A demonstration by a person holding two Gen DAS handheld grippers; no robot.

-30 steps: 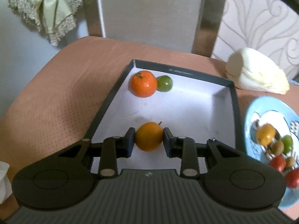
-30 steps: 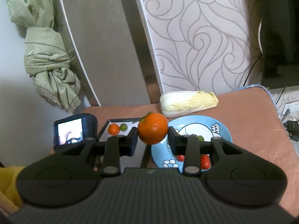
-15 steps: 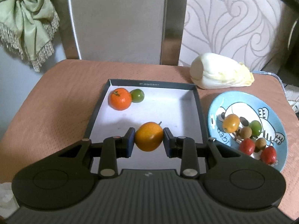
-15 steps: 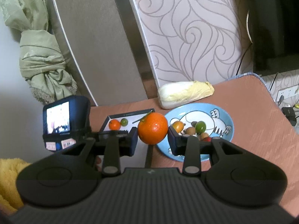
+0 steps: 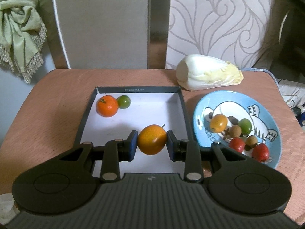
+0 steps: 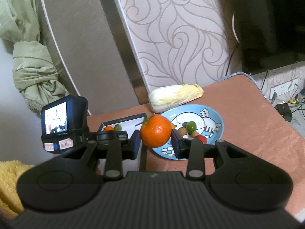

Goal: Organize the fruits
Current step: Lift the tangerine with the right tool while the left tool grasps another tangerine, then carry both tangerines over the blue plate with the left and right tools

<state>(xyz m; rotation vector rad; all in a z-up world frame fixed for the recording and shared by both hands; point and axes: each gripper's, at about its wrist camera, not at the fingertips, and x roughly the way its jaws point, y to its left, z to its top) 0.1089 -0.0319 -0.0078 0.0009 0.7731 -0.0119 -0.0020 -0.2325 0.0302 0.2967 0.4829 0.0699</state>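
Observation:
My left gripper (image 5: 152, 143) is shut on a yellow-orange fruit (image 5: 152, 142) and holds it over the near part of a dark box tray (image 5: 86, 112) with a white floor. In the tray's far left corner lie an orange (image 5: 107, 106) and a small green fruit (image 5: 124, 101). My right gripper (image 6: 156, 135) is shut on an orange with a stem (image 6: 156, 133), held high above the gap between the tray (image 6: 122, 120) and a blue plate (image 6: 215, 118). The blue plate (image 5: 270, 114) holds several small fruits.
A napa cabbage (image 5: 207, 75) lies behind the plate on the salmon tablecloth (image 5: 47, 105). The left gripper's camera body (image 6: 63, 122) shows at the left of the right wrist view. A green curtain (image 5: 19, 28) hangs at the back left. Cables and a socket (image 6: 286, 95) are beyond the table's right edge.
The left gripper has pulled back and up with its fruit, so the whole tray and plate now show. The right gripper has risen with its orange.

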